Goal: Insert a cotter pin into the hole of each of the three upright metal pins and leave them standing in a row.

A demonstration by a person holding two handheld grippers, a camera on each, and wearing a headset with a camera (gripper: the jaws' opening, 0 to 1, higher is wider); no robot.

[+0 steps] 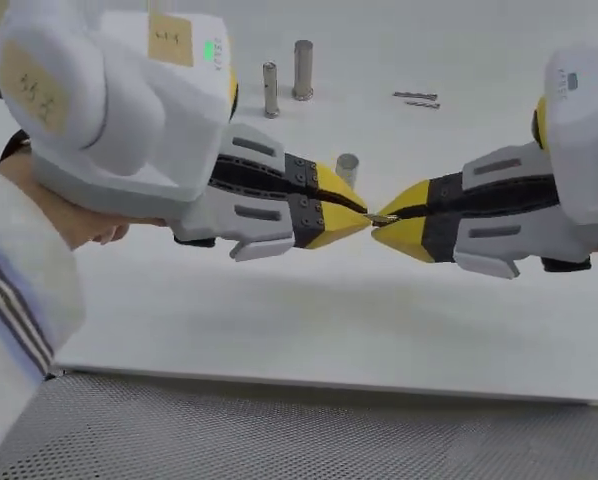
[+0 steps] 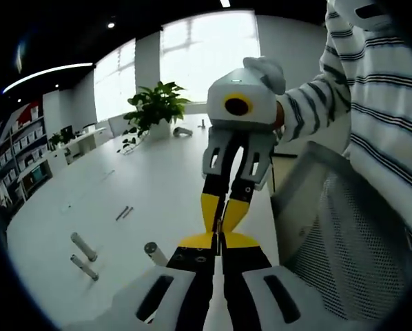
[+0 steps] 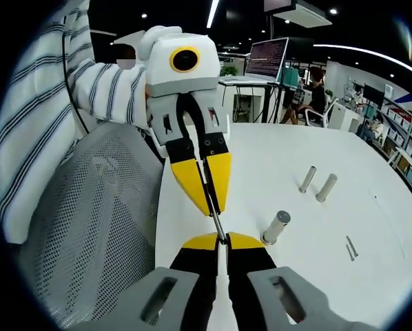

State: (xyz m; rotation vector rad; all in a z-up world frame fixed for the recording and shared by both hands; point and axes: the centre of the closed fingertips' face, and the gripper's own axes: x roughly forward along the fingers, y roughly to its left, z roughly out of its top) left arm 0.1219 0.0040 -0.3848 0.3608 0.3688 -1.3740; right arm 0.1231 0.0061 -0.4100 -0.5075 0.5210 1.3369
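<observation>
Left gripper (image 1: 363,215) and right gripper (image 1: 383,222) meet tip to tip, both pinching one cotter pin (image 3: 216,217). Just behind stands a metal pin (image 1: 347,168); two more pins (image 1: 270,90) far left, spare cotters (image 1: 416,98) far right.

The white-and-grey left gripper with yellow-tipped jaws (image 1: 362,212) is reaching in from 9 o'clock in the head view, pointing toward 3 o'clock. The matching right gripper (image 1: 381,222) is coming in from 3 o'clock, pointing toward 9 o'clock. Their tips are meeting nose to nose near the centre. Both pairs of jaws are pressing closed, pinching a thin metal pin (image 3: 217,219) that bridges them. The bare left hand (image 1: 79,215) is gripping its handle, with a striped sleeve (image 1: 9,290) showing at 8 o'clock.
</observation>
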